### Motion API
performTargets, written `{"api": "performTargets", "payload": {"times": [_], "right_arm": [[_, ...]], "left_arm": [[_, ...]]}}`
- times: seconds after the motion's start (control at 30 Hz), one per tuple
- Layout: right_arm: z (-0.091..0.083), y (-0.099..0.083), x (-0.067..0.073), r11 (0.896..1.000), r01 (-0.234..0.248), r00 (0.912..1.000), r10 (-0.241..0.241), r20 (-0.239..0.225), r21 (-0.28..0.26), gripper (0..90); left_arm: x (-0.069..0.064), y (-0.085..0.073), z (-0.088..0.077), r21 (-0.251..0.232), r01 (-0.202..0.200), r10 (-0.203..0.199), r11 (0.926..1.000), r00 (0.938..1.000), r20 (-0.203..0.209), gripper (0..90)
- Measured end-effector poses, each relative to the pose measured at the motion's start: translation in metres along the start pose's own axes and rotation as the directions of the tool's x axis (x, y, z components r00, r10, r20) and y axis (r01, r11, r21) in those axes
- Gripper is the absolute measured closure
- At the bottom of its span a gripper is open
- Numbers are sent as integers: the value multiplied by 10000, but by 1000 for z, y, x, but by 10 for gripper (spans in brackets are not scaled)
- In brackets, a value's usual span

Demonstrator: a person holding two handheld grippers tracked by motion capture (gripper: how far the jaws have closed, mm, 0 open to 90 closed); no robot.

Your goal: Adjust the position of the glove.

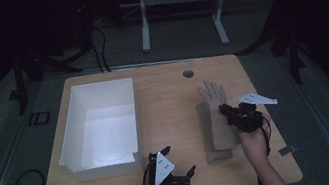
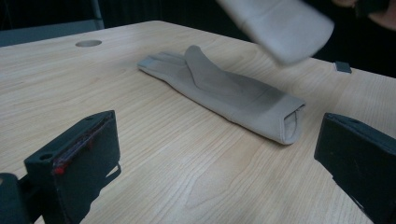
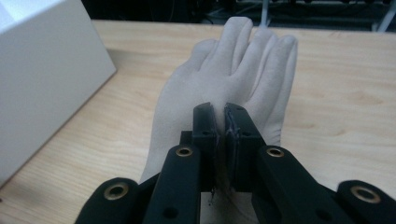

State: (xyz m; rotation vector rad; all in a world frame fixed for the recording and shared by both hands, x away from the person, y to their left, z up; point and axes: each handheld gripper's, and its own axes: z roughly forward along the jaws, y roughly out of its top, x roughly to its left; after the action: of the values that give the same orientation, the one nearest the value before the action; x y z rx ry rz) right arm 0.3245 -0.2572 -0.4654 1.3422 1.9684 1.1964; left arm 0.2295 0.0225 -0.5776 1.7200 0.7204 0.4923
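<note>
Two pale beige gloves are on the wooden table's right half. One glove (image 1: pixel 211 153) (image 2: pixel 233 93) lies flat, cuff toward the person. The other glove (image 1: pixel 215 106) (image 3: pixel 243 70) (image 2: pixel 280 25) overlaps it and is raised at the cuff end, fingers pointing away. My right gripper (image 1: pixel 225 110) (image 3: pixel 221 112) is shut on this second glove near the palm. My left gripper (image 1: pixel 180 160) (image 2: pixel 217 123) is open near the front edge, jaws wide apart and facing the flat glove's cuff, with nothing between them.
A white open box (image 1: pixel 69 123) (image 3: pixel 42 70), with nothing in it, takes up the table's left half. A round cable hole (image 1: pixel 188 74) (image 2: pixel 88 43) is at the back centre. A small grey tab (image 1: pixel 287 150) (image 2: pixel 343 67) sits at the front right edge. Bare wood lies between box and gloves.
</note>
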Motion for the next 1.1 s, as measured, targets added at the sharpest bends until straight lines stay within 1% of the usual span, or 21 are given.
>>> {"api": "performTargets", "payload": {"times": [0.07,0.2,0.23,0.3,0.4,0.5,0.67,0.73,0.77,0.9,0.93,1.0,1.03,1.1], "right_arm": [[6,-6,4,9998,105,9997,-109,204,181,838],[16,-16,7,9986,179,9991,-198,379,492,838],[19,-19,6,9980,125,9992,-148,360,612,838],[23,-23,6,9973,138,9985,-176,517,724,838],[30,-30,5,9955,-76,9987,27,512,946,838],[34,-35,6,9938,-47,9981,-22,615,1113,837],[40,-40,2,9910,-223,9982,147,585,1324,834],[46,-46,1,9868,-266,9986,187,502,1599,830],[48,-48,0,9847,-265,9991,204,369,1723,828],[52,-51,-2,9825,-210,9994,154,317,1850,819],[53,-53,-3,9817,-276,9994,228,279,1882,816],[55,-55,-2,9792,-249,9996,213,201,2015,812],[56,-56,-1,9790,-172,9997,135,196,2033,811],[56,-56,0,9787,-192,9998,165,150,2042,810]], "left_arm": [[0,0,0,-8,0,0,10000,10000,3,5],[0,0,0,-8,-14,14,10000,10000,14,5],[0,0,0,-6,-14,14,10000,10000,13,5],[0,0,0,-15,0,0,10000,10000,35,5],[0,0,0,-7,-14,14,10000,10000,40,5],[0,0,0,-8,3,-3,10000,10000,43,5],[0,0,0,-7,-9,9,10000,10000,42,5],[0,0,0,5,-5,5,10000,10000,41,5],[0,0,0,4,-4,4,10000,10000,40,5],[0,0,0,-5,-19,19,10000,10000,50,5],[0,0,0,-4,-16,17,10000,10000,49,5],[0,0,0,2,-19,19,10000,10000,55,5],[0,0,0,11,-23,23,10000,10000,61,5],[0,0,0,11,-17,17,10000,10000,63,5]]}}
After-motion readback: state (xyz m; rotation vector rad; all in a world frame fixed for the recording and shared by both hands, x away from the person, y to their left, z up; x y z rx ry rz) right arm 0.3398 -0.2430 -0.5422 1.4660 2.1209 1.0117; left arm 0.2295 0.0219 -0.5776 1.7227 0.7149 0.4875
